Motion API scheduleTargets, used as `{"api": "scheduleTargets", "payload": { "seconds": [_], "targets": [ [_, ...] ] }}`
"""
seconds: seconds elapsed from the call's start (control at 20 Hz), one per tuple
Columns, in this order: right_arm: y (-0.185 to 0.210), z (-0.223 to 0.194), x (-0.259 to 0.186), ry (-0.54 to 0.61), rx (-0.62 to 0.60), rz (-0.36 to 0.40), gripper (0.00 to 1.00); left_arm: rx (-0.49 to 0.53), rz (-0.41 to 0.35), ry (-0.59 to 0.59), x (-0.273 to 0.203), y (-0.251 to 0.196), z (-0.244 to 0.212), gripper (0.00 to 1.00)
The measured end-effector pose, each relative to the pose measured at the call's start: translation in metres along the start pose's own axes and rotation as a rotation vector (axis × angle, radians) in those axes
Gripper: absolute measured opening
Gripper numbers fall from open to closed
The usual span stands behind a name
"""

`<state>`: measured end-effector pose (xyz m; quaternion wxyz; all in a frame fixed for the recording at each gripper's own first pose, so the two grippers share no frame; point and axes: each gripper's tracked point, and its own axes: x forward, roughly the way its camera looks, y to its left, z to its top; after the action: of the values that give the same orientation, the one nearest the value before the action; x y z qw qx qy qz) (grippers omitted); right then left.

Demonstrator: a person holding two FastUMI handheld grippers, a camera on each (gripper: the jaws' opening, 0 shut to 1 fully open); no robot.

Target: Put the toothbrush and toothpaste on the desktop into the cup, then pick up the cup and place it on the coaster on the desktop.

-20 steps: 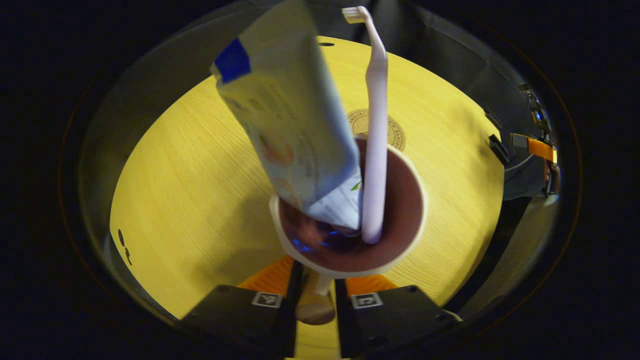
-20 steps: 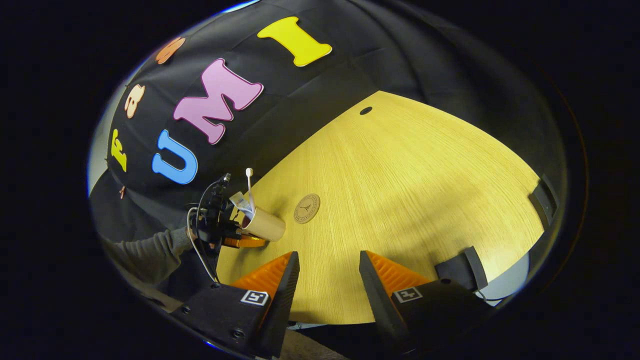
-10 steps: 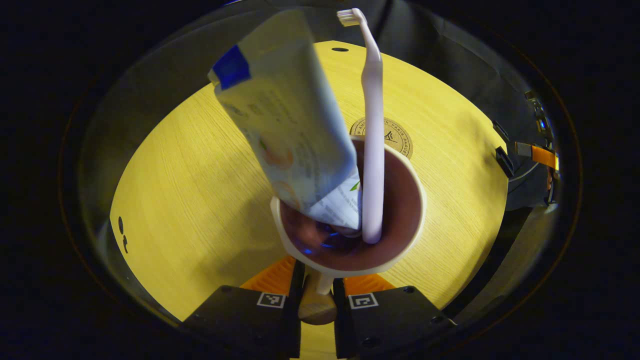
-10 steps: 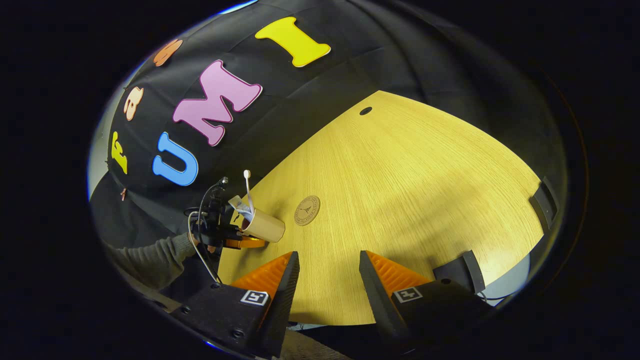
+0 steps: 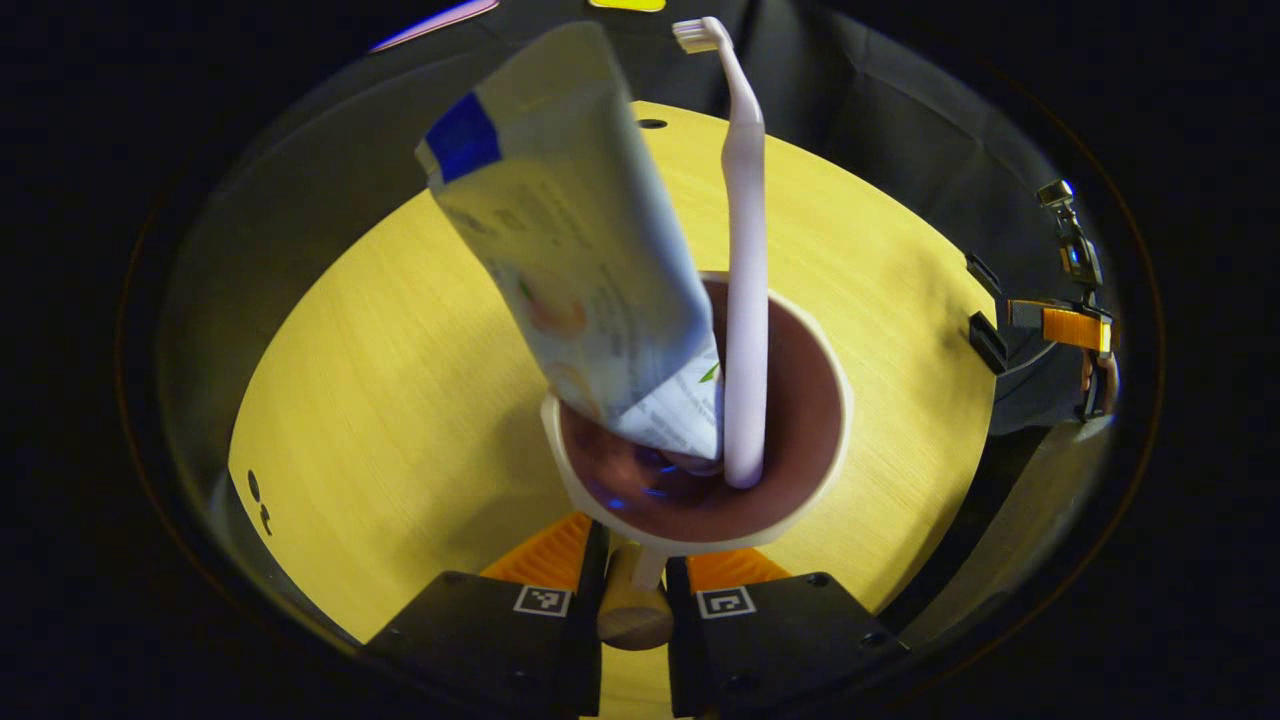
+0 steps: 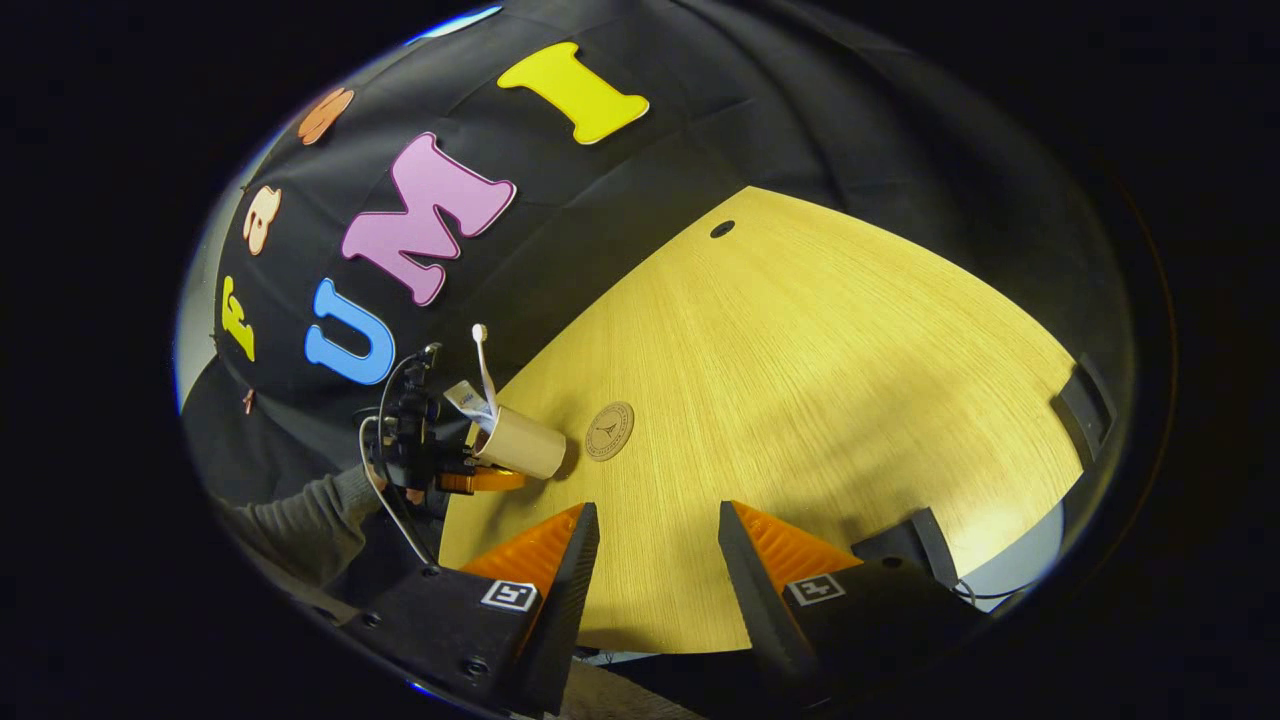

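In the left gripper view my left gripper (image 5: 634, 562) is shut on the wooden handle (image 5: 632, 612) of the cream cup (image 5: 800, 430), seen from above. A white toothpaste tube (image 5: 575, 250) and a pale toothbrush (image 5: 746, 280) stand in it. The right gripper view shows the cup (image 6: 522, 444) tilted in the left gripper (image 6: 440, 462), just left of the round coaster (image 6: 609, 430) on the yellow table (image 6: 800, 380). My right gripper (image 6: 655, 560) hangs open over the table's near edge, holding nothing. It also appears far right as the right gripper (image 5: 1070, 322).
A grey sleeve (image 6: 310, 510) holds the left gripper. Black clips (image 6: 1078, 398) (image 6: 912, 545) sit on the table's right edge. A small hole (image 6: 722, 229) marks the far side of the tabletop. Black cloth wall stands behind the table.
The left gripper has carried the cup toward the coaster; in the left gripper view the coaster has slipped out of sight behind the cup. The right gripper has barely moved.
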<state>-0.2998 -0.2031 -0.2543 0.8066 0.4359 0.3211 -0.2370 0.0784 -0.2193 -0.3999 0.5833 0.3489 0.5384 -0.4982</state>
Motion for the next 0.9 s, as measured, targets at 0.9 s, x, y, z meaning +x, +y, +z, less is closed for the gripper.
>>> {"api": "scheduleTargets", "payload": {
  "seconds": [0.9],
  "targets": [
    [-0.056,0.028,-0.024,-0.033,0.081,-0.051,0.75,0.033,0.001,0.058,0.049,-0.034,0.078,0.31]
  ]
}}
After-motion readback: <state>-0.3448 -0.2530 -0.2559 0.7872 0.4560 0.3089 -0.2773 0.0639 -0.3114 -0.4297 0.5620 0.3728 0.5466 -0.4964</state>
